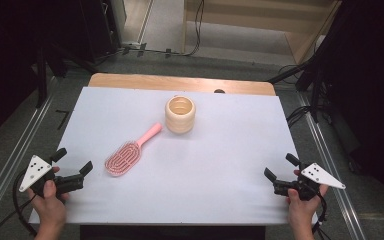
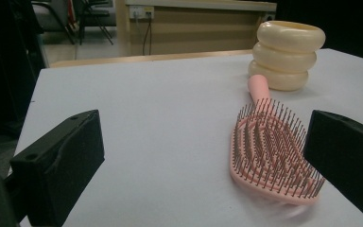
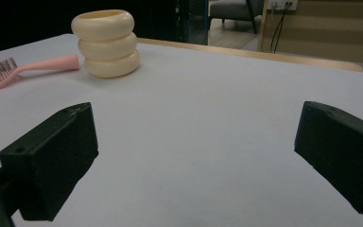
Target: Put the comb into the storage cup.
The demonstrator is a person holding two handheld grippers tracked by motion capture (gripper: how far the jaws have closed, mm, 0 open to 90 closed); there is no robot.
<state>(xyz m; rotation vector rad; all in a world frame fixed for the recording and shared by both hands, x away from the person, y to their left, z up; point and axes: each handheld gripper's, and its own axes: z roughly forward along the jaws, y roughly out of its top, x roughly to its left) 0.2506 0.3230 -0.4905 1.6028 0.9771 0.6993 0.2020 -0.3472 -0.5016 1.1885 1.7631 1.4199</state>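
Both claws, left (image 1: 74, 163) and right (image 1: 279, 167), hang empty with jaws spread at the tabletop's (image 1: 220, 150) near corners; the pink hairbrush (image 1: 130, 150) lies bristles-up beside the cream cup (image 1: 180, 114), probably awaiting pickup.

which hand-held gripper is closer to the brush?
The left hand-held gripper: the pink hairbrush lies just beyond its open jaws. The right hand-held gripper sits across the table.

The table (image 1: 130, 82) has a light wooden top, mostly covered by a pale sheet (image 1: 220, 165). The surrounding floor (image 1: 10, 145) is grey, with metal rails (image 1: 10, 165) running along both sides of the table. Black cables (image 1: 198, 30) trail across the floor beyond the far edge. A light wooden unit (image 1: 260, 22) stands behind. Both side areas are dark.
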